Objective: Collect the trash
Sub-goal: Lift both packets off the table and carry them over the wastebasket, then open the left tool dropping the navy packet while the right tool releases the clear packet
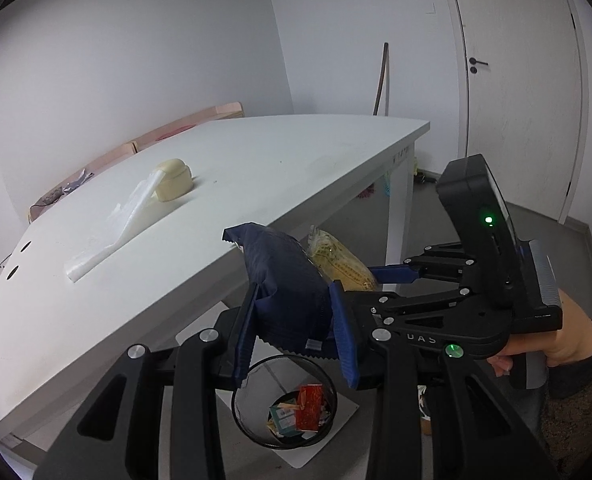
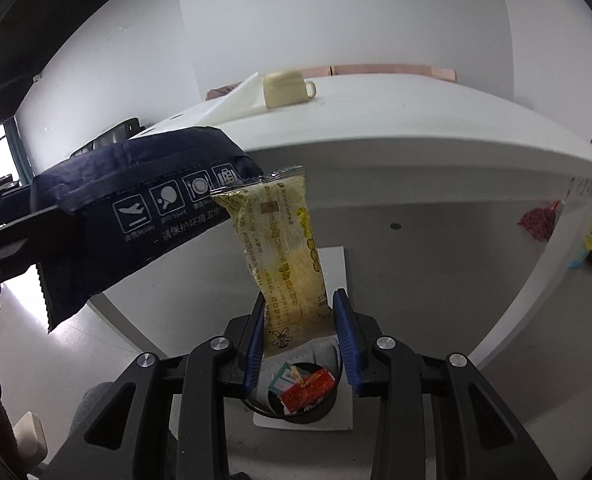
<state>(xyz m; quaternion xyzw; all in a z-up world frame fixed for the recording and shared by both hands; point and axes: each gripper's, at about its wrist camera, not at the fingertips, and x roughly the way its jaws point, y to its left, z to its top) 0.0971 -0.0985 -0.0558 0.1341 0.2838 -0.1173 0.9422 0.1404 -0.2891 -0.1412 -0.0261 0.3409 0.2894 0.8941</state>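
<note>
My left gripper (image 1: pixel 294 330) is shut on a dark blue wipes packet (image 1: pixel 286 280), held above a black mesh bin (image 1: pixel 284 400) on the floor. The packet also shows in the right wrist view (image 2: pixel 136 224). My right gripper (image 2: pixel 300 336) is shut on a yellow clear snack wrapper (image 2: pixel 284 248), held upright above the same bin (image 2: pixel 300 392). The wrapper shows behind the blue packet in the left wrist view (image 1: pixel 342 264). The bin holds a red packet (image 1: pixel 310 406) and other wrappers.
A white table (image 1: pixel 256 160) stands beside the bin, with a cream cup-like case (image 1: pixel 174 180) and a clear plastic bag (image 1: pixel 116 224) on it. A white mat (image 2: pixel 344 420) lies under the bin. A door (image 1: pixel 516 80) is at the right.
</note>
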